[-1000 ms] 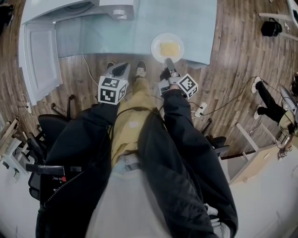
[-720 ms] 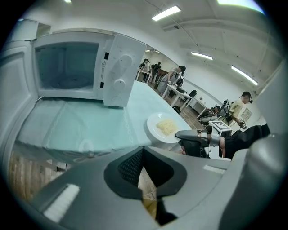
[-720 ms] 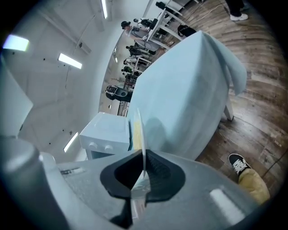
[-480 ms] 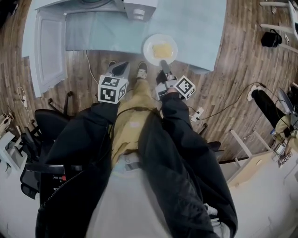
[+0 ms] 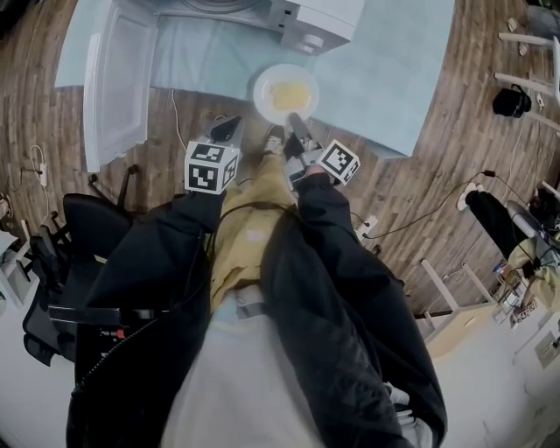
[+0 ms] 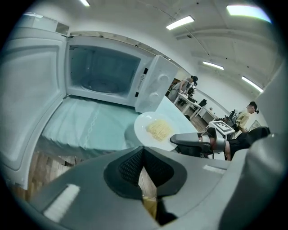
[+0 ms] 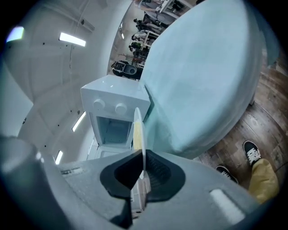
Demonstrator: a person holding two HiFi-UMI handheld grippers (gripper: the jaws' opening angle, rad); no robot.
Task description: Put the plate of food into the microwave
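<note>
A white plate with pale yellow food hangs over the front edge of the light blue table. My right gripper is shut on the plate's near rim; in the right gripper view the plate stands edge-on between the pads of my right gripper. The white microwave stands at the back, its door swung wide open to the left. Its empty cavity shows in the left gripper view, with the plate in front and to the right. My left gripper hovers left of the plate, shut and empty.
Black office chairs stand on the wooden floor at the left. A cable and power strip lie on the floor to the right. People and desks are far back in the room. My own shoes stand near the table edge.
My right gripper has carried the plate leftward along the table's front edge, closer to the microwave. The microwave and its open door have come further into the head view.
</note>
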